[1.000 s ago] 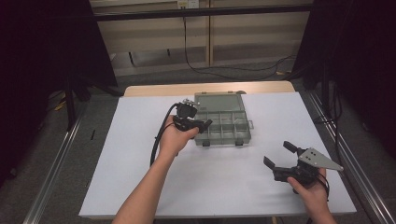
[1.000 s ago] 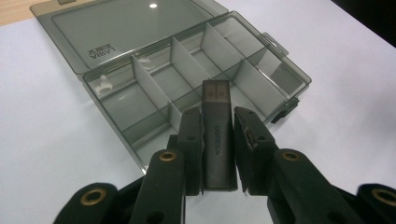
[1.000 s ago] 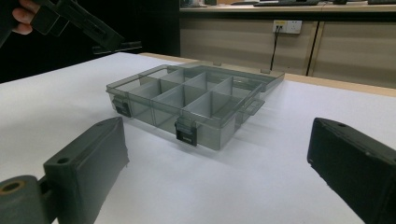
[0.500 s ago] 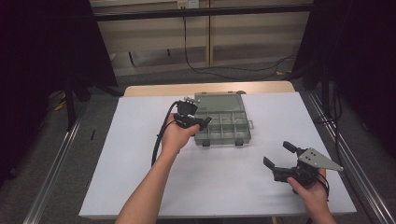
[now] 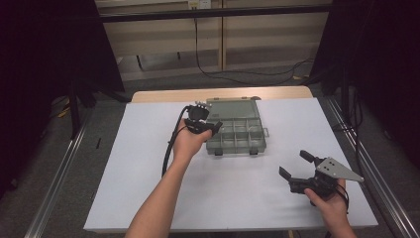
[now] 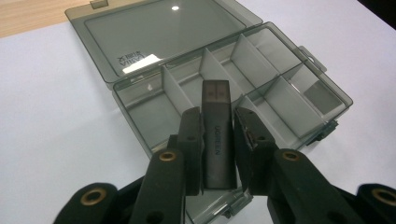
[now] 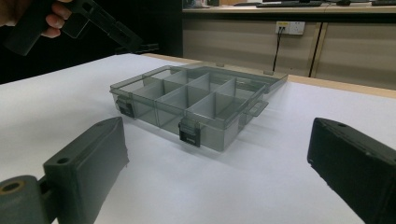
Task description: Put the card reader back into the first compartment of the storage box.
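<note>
Over the near left part of the open box [image 5: 236,133], your left tool [image 5: 202,125] holds a small dark stick [image 6: 217,135]. It looks like a USB stick with letters on its side. The two jaws are pressed on its long sides, so it cannot slip out. In the left tool's view the metal end of the stick points away from you, toward the little rooms inside the box. You hold it that way, I think, so it can go down into one of the rooms end first or flat.

The box sits on the white table [image 5: 148,188], a bit far from you and near the middle. Its clear lid [image 6: 163,32] lies flat behind it, on the far side. That keeps the lid out of the way, so every room is open from above. The thin walls split the box into several rooms, and they all look bare. The two dark clips [image 7: 189,132] on the near side hang loose.

Your right tool [image 5: 296,167] rests low by the near right part of the table, well apart from the box. Its jaws stand wide apart and hold nothing. It looks toward the box from the side, ready to help if the box slides.

Next, I think you lower the stick into a room and let go.
</note>
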Available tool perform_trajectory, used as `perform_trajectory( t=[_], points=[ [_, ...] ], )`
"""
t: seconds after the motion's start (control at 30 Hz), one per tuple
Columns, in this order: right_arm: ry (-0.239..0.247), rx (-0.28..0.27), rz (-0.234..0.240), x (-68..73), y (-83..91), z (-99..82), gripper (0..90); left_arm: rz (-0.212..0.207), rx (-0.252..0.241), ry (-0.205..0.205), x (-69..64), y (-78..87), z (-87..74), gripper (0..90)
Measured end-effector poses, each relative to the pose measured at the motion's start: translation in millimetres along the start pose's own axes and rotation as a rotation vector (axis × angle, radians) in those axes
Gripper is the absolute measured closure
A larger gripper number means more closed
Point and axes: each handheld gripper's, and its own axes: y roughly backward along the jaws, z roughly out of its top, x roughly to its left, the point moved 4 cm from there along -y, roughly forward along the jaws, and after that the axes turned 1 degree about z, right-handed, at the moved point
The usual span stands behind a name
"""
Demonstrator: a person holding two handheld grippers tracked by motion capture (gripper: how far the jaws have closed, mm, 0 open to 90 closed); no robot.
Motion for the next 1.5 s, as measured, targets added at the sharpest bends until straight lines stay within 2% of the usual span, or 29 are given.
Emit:
perform_trajectory(
  t=[0.13, 0.2, 0.3, 0.6, 0.83, 1.2, 1.5],
  points=[
    [0.000, -0.001, -0.004, -1.1, 0.7, 0.2, 4.0, 0.000, -0.001, 0.013, 2.0, -1.4, 0.2, 73.8],
    [0.000, -0.003, -0.004, -0.4, 0.8, 0.7, 4.0, 0.017, -0.009, 0.011, 2.5, -2.1, 0.7, 73.8],
    [0.000, -0.006, 0.002, 0.8, 0.7, 1.3, 4.0, 0.016, -0.012, 0.024, 4.1, -3.7, 1.8, 73.8],
    [-0.004, -0.009, 0.000, 0.3, 1.7, 1.7, 4.0, 0.054, -0.019, 0.055, 12.6, -9.8, 4.1, 73.8],
    [-0.005, -0.007, -0.003, -0.6, 1.9, 1.1, 4.0, 0.069, -0.013, 0.059, 15.1, -13.7, 4.8, 73.8],
    [0.005, -0.006, 0.003, 0.4, 1.4, 1.2, 4.0, 0.071, -0.025, 0.094, 17.0, -19.1, 5.6, 73.8],
    [-0.006, -0.008, 0.004, 0.1, 1.5, 0.8, 4.0, 0.083, -0.021, 0.100, 20.9, -22.0, 5.9, 73.8]
  ],
)
